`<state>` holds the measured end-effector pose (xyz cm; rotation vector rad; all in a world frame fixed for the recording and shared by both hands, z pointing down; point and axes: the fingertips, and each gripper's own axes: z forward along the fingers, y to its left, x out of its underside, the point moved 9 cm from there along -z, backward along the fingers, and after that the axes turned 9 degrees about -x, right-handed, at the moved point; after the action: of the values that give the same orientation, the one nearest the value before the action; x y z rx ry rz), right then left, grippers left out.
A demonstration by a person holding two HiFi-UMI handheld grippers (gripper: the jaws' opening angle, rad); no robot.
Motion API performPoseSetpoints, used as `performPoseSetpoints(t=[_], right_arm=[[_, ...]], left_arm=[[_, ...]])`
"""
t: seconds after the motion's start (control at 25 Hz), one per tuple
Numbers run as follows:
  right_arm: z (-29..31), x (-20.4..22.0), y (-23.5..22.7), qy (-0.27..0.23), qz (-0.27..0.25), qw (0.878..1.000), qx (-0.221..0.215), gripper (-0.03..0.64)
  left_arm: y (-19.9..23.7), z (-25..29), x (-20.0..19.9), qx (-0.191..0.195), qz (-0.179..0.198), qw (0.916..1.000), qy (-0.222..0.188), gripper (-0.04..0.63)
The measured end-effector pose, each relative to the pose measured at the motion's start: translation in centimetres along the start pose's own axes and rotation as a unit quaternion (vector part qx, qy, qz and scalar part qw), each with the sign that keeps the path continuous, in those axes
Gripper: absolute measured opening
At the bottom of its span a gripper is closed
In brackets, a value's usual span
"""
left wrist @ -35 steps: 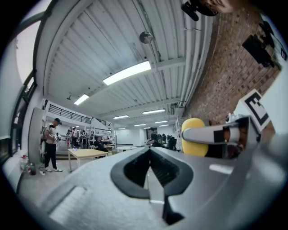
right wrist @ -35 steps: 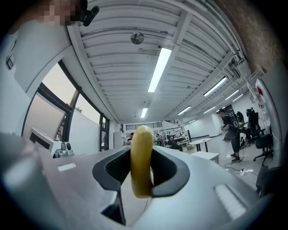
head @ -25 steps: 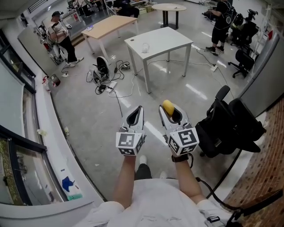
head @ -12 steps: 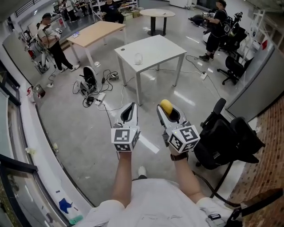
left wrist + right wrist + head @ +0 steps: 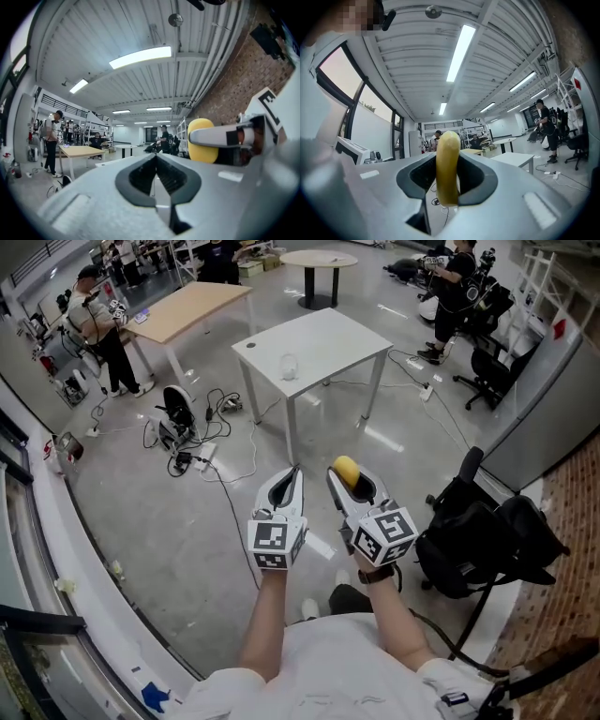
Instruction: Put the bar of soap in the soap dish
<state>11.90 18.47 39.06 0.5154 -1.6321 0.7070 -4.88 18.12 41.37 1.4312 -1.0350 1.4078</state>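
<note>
At 12 o'clock from your hands in the head view stands a white table (image 5: pixel 319 338). A small clear item (image 5: pixel 289 365) sits on its top, too small to identify. You hold both grippers out side by side over grey floor, well apart from that table.

Your left gripper (image 5: pixel 294 470) is clenched with nothing in it. Your right gripper (image 5: pixel 345 474) is grasping the bar of soap (image 5: pixel 346 468), which is yellow and stands up past the jaw tips.

Head view only:
- black office chair (image 5: pixel 487 531) at 3 o'clock
- cables (image 5: pixel 202 432) on the floor at 10 o'clock
- wooden table (image 5: pixel 192 310) at 11 o'clock
- brick wall (image 5: pixel 562 615) at 4 o'clock

Left gripper view only: its jaws meet with no gap. The soap shows broadside at 2 o'clock, pinched in the neighbouring gripper.

Right gripper view only: the soap is edge-on, narrow and upright, with a pad pressing on each flat face. Tall windows (image 5: pixel 370 117) are at 9 o'clock and a ceiling light strip (image 5: pixel 461 51) at 12 o'clock.

Print: the only print is the black-and-white square patterns on the left marker cube (image 5: pixel 277 542) and the right marker cube (image 5: pixel 386 535).
</note>
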Motion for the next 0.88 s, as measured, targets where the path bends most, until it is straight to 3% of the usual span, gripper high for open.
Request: performPoseSetpoints(t=[0.36, 0.68, 0.88], right_arm=[[6.9, 0.9, -5.8, 0.004, 0.015, 1.0, -0.023, 0.117], [15.5, -3.0, -15.7, -0.038, 0.011, 0.998, -0.038, 0.117], [19.6, -3.1, -20.6, -0.038, 0.023, 0.998, -0.047, 0.117]], left_arm=[[3.2, 7.6, 0.1, -0.02, -0.012, 0.9996, 0.013, 0.002], [5.6, 19.4, -3.2, -0.034, 0.016, 0.9991, -0.017, 0.002], [6.7, 25.1, -2.4, -0.05, 0.025, 0.9983, -0.016, 0.002]])
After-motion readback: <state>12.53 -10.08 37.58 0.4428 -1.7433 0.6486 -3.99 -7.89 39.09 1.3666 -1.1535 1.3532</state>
